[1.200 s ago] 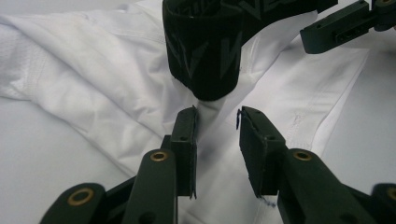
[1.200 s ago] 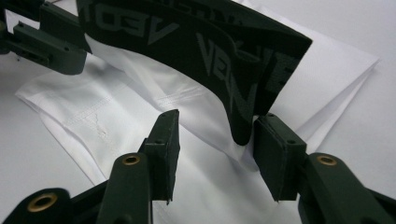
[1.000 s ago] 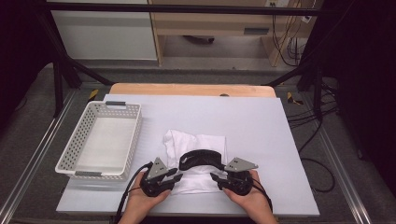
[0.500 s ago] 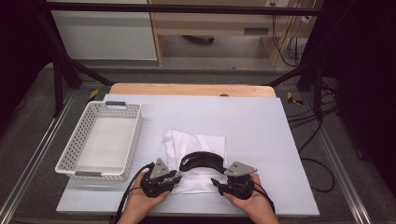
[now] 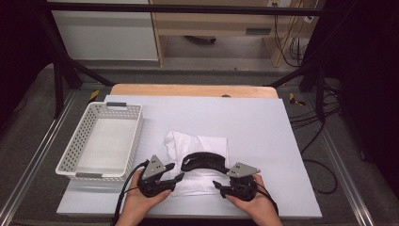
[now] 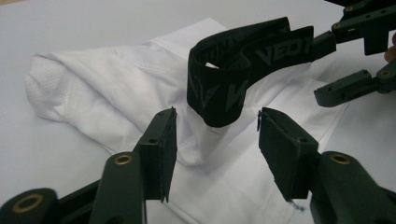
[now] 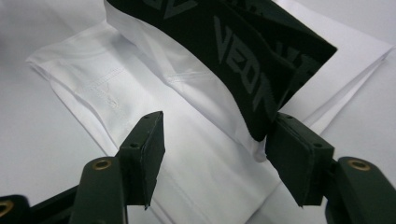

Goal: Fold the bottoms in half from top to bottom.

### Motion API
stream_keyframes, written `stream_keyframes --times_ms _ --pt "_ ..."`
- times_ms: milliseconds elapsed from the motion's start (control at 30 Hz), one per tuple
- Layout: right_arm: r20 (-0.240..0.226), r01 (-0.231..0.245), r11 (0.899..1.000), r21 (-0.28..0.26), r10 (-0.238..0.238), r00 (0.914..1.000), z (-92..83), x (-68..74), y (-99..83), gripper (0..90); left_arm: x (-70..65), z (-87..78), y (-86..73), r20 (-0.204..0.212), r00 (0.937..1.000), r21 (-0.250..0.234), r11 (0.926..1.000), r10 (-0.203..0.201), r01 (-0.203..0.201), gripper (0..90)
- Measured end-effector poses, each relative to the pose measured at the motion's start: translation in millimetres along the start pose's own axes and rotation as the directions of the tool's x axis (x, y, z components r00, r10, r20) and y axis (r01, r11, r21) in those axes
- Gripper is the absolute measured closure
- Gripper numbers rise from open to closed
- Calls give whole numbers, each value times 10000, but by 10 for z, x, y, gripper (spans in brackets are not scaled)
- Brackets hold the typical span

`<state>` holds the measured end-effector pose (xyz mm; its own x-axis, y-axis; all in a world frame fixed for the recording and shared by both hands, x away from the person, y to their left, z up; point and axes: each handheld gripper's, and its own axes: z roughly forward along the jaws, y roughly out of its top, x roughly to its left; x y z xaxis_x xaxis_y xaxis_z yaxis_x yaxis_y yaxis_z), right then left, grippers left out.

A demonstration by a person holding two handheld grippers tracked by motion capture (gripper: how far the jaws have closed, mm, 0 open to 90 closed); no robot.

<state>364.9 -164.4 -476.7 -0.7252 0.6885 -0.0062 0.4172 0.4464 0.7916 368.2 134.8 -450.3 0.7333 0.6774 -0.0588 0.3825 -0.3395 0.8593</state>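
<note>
Letting go of the folded shorts point(image 5: 197, 162) near the tabletop's point(image 5: 263, 122) front edge, your left tool point(image 5: 176, 180) and right tool point(image 5: 217, 184) have just been opening; both stand half-wide, gripping nothing. Next, probably regrasp for the basket point(image 5: 101, 143) at the left edge.

I see a white folded garment point(image 5: 197, 160) with a black waistband point(image 5: 204, 161) lettered in grey, a white perforated basket point(image 5: 101, 143), and a pale lavender table point(image 5: 263, 127).

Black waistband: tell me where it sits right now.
In the high view the black waistband lies arched on the folded white garment near the table's front edge, between the two claws, right of the white basket.
</note>
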Motion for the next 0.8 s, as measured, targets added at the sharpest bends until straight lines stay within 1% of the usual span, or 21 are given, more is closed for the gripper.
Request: stream_keyframes --times_ms 100,200,367,433,500,633,733,800 --pt "-10 -12 10000 65 13 10000 14 13 8 381 -1 -14 7 36 10000 -81 9999 -82 82 442" --pt "101 86 10000 15 -86 9999 7 22 25 379 14 -25 7 65 9995 -199 9993 -303 305 435" --pt "119 46 10000 -42 -45 9999 -1 23 29 379 14 -33 15 21 9994 -273 9991 -332 333 435" --pt "85 55 10000 -21 -55 9999 -2 25 28 391 8 -29 14 21 9996 -208 9994 -274 274 435" --pt "11 79 9999 102 -79 10000 0 28 23 405 -4 -28 16 30 9996 -255 9993 -288 289 438" --pt "-94 122 9995 286 -119 9999 6 49 -2 435 -23 -39 30 15 9999 -281 9995 -145 145 437" --pt "-146 231 9978 628 -222 9996 34 60 -29 455 -21 -29 24 28 9999 -244 9996 -165 165 436" --pt "-211 196 9972 717 -181 9996 36 54 -35 463 -22 -21 19 29 9999 -189 9997 -136 137 435"
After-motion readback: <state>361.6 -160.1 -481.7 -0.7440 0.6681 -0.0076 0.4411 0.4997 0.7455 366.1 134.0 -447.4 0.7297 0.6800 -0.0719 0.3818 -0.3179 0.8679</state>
